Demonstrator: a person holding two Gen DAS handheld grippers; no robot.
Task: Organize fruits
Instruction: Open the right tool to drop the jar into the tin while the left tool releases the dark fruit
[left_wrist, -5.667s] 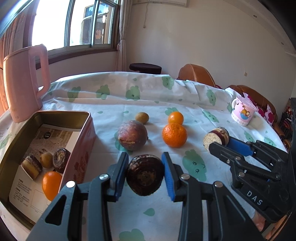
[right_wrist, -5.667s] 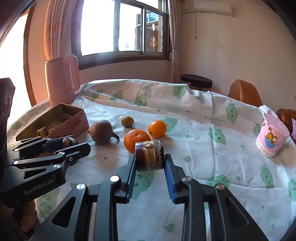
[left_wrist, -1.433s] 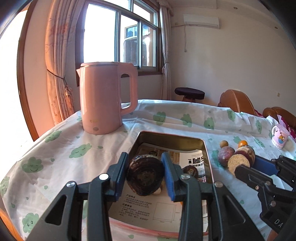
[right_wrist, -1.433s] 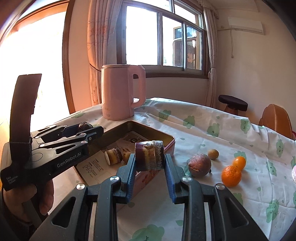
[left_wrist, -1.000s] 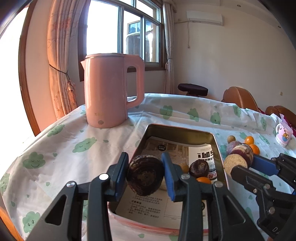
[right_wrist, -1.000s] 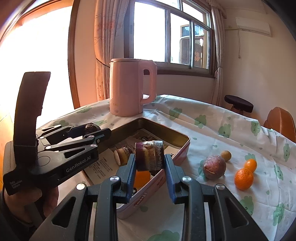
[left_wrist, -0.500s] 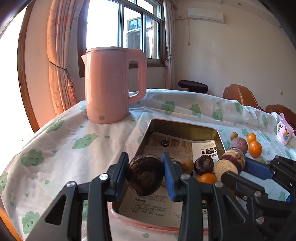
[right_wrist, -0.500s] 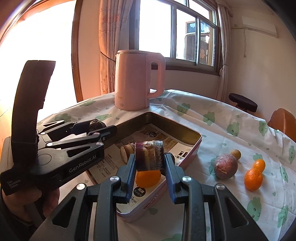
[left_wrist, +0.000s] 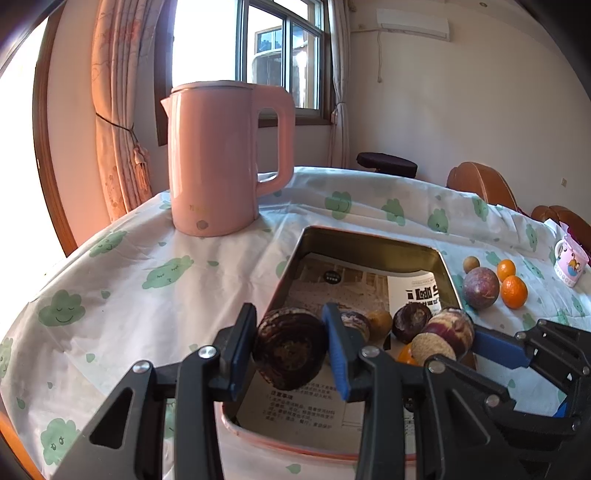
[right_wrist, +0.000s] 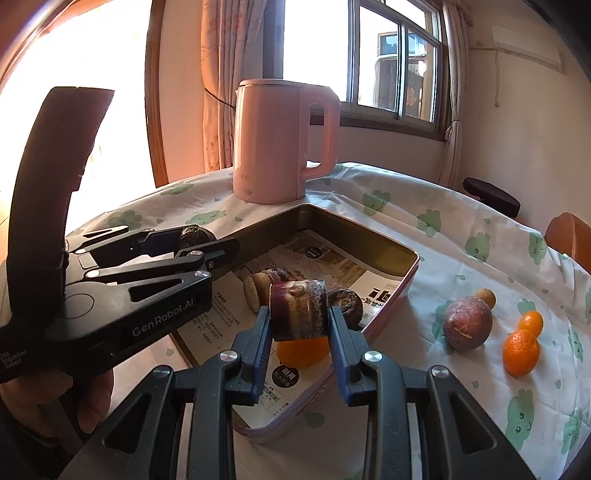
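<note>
**Crowding two loaded grippers over one tin**

Left gripper (left_wrist: 290, 354) clamped on dark passion-fruit half (left_wrist: 290, 352), right gripper (right_wrist: 299, 325) clamped on purple fruit chunk (right_wrist: 298, 310), both above metal tin (right_wrist: 369, 236). Risks: colliding tools, fruit bouncing off orange (right_wrist: 303, 350).

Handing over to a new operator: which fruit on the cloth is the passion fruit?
Start at the open tin box before the pink kettle. Right of it lie four fruits; the passion fruit is nearest the box, the largest, dull purple, unlike the oranges.
</note>
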